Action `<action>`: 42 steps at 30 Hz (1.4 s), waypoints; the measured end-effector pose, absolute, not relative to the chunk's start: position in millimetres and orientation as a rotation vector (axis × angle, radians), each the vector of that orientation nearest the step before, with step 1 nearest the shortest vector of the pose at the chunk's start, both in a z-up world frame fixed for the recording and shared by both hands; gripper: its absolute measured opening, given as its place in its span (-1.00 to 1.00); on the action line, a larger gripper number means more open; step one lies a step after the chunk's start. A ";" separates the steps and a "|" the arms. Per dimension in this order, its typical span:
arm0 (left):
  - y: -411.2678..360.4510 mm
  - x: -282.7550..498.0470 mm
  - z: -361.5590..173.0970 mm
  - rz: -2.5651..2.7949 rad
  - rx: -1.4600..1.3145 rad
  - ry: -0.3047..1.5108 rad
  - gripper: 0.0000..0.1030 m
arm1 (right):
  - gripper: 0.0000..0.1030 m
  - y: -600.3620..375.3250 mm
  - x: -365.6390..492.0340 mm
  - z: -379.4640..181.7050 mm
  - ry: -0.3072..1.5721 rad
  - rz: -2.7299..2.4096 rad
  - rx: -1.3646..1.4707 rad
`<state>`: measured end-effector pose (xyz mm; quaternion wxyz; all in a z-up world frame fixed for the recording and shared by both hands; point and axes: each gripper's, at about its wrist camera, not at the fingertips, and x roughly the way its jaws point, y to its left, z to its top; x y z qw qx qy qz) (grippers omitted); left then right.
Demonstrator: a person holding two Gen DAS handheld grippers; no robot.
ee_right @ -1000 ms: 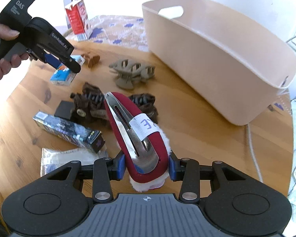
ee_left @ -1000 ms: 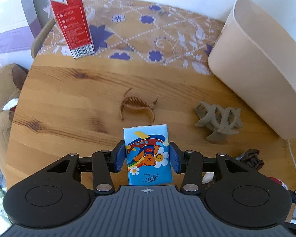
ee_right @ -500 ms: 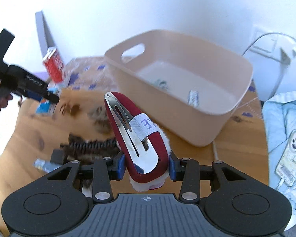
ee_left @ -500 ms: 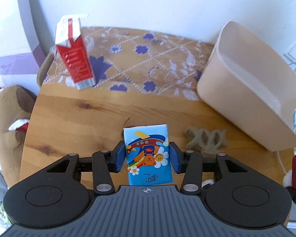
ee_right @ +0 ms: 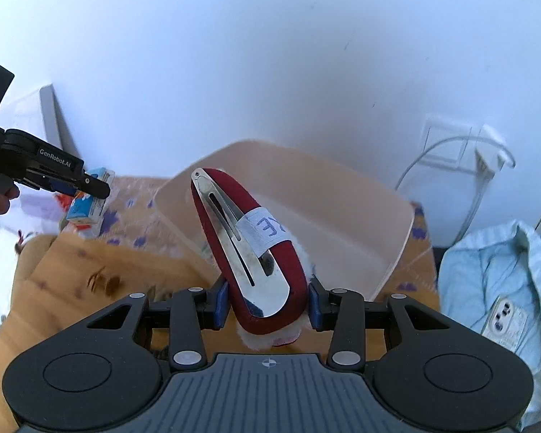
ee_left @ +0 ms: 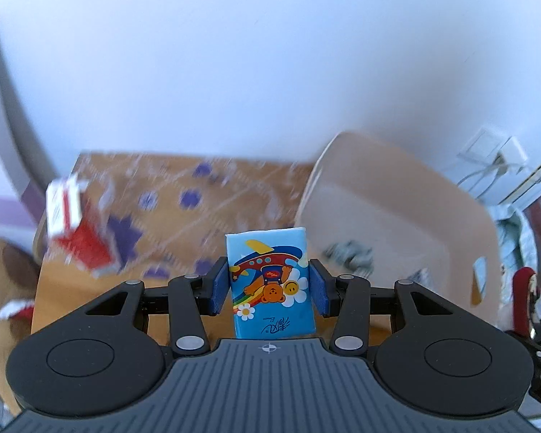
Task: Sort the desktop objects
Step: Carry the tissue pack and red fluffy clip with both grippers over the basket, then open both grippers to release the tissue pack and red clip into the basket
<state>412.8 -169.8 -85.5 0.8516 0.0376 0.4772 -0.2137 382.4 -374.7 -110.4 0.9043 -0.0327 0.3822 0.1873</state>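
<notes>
left wrist: blurred milk carton (ee_left: 79,232) leftward

Bright, cool daylight fills both views, the white wall (ee_left: 270,72) nearly washed out toward 12 o'clock. Motion blur smears the milk carton (ee_left: 79,238) at 9 o'clock and the beige bin (ee_right: 306,216). Fisheye distortion bends edges; corners vignette black.

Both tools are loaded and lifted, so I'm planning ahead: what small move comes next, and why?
Probably carry the right tool forward over the beige bin before releasing: its red hair clip sits at the bin's near rim, while the left tool holds the tissue pack farther back.
</notes>
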 end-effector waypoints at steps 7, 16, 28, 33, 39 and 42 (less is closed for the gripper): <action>-210.7 422.6 -65.2 -0.524 0.106 0.940 -0.09 | -0.24 -381.6 405.7 -105.7 0.755 0.340 -0.048; -272.4 431.6 -83.4 -0.613 0.214 0.930 -0.09 | -0.24 -385.2 435.5 -120.0 0.788 0.275 -0.021; -315.9 439.2 -152.9 -0.612 0.398 1.056 -0.08 | -0.24 -369.9 481.8 -167.1 0.968 0.232 -0.053; -323.2 440.2 -174.0 -0.593 0.462 1.099 -0.07 | -0.24 -364.5 488.2 -180.7 1.031 0.208 -0.079; -324.7 436.8 -181.6 -0.599 0.504 1.089 0.17 | -0.04 -362.2 497.3 -192.8 1.059 0.192 -0.123; -321.2 433.4 -174.7 -0.605 0.497 1.052 0.35 | 0.22 -361.5 492.3 -186.3 1.029 0.179 -0.137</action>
